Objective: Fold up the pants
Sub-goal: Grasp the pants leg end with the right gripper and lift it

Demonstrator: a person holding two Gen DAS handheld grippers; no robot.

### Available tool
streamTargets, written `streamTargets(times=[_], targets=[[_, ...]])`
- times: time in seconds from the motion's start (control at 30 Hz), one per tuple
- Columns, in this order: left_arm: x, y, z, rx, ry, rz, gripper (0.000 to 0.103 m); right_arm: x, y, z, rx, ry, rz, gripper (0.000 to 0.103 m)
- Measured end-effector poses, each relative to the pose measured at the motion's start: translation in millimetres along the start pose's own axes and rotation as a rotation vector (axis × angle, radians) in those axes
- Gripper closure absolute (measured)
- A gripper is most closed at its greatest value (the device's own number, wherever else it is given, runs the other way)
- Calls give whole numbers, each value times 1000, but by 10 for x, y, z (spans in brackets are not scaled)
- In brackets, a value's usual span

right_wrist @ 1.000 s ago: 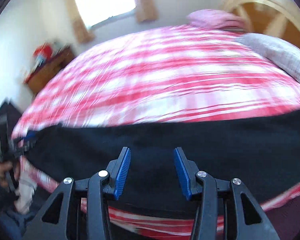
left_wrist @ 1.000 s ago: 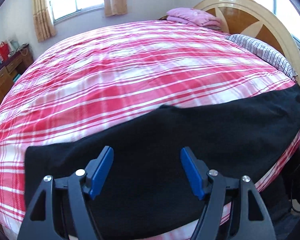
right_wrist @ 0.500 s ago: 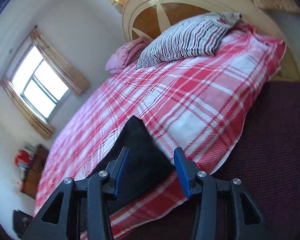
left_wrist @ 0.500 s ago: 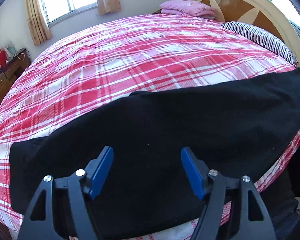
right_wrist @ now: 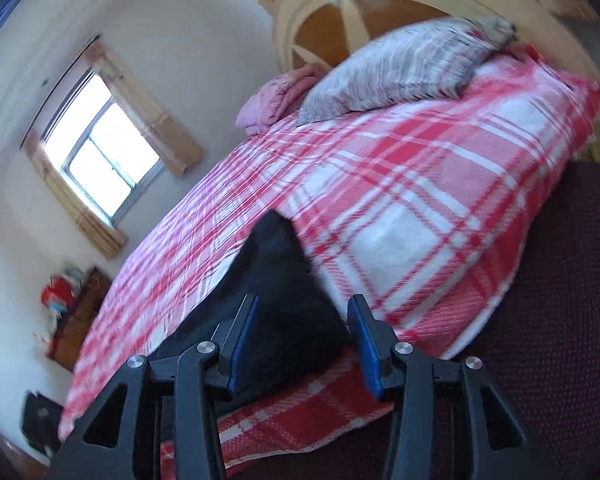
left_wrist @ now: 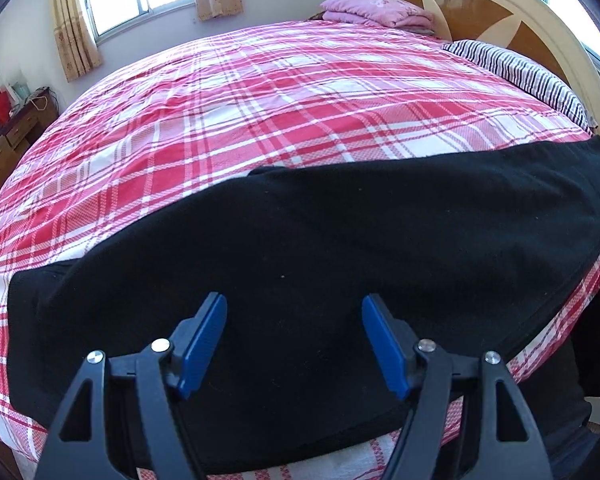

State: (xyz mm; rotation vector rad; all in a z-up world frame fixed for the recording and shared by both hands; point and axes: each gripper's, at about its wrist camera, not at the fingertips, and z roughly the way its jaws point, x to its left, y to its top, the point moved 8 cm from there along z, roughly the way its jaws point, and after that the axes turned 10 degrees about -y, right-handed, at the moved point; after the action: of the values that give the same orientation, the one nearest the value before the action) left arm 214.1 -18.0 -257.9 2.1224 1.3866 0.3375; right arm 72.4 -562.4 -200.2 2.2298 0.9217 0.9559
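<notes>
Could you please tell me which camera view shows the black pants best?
The left wrist view: the black pants spread nearly full length across the near edge of the plaid bedspread. The right wrist view catches only one blurred end, lying ahead of the right gripper.

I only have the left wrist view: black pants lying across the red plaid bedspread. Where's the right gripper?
Observer: The right gripper hovers at the end of the black fabric pants nearer the headboard.
Operator: Holding anything?
Observer: No. It's open, with nothing clamped.
Operator: Does that end hang off the bed?
Observer: No, it lies on the red-and-white plaid bedspread, and a strip of plaid shows between it and the bed's edge.
</notes>
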Motion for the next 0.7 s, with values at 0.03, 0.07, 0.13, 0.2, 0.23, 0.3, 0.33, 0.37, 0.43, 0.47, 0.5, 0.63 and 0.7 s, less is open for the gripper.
streamTargets(times=[0.03,0.07,0.13,0.2,0.23,0.3,0.33,0.37,0.43,0.47,0.5,0.63,0.7], targets=[[7,1,1,1,-1,-4,30,2,-2,6,-5,-11,-10,56],[14,3,2,1,-1,-7,30,-14,-7,23,-6,-25,-12,56],[13,3,3,0,-3,-10,30,-114,-12,54,2,-7,47,56],[7,0,3,-1,-3,-10,30,-215,7,43,1,53,121,57],[12,0,5,-1,-5,-12,30,-242,12,25,-3,56,134,59],[16,-5,14,-2,-8,-17,30,-282,11,58,1,69,162,64],[22,-7,18,-1,-8,-18,30,-282,3,79,6,80,171,66],[21,-10,25,-1,-7,-18,30,-288,2,98,8,90,181,67],[21,-13,24,-4,-6,-18,30,-278,-3,122,21,122,196,88],[22,-15,21,-6,-8,-19,30,-268,-5,119,23,132,199,91],[25,-17,19,-6,-9,-21,30,-237,6,79,9,153,201,92],[48,-31,12,-8,-14,-34,30,-22,91,-144,-45,208,168,93],[55,-30,13,-9,-15,-37,30,160,129,-279,-78,206,119,93]])
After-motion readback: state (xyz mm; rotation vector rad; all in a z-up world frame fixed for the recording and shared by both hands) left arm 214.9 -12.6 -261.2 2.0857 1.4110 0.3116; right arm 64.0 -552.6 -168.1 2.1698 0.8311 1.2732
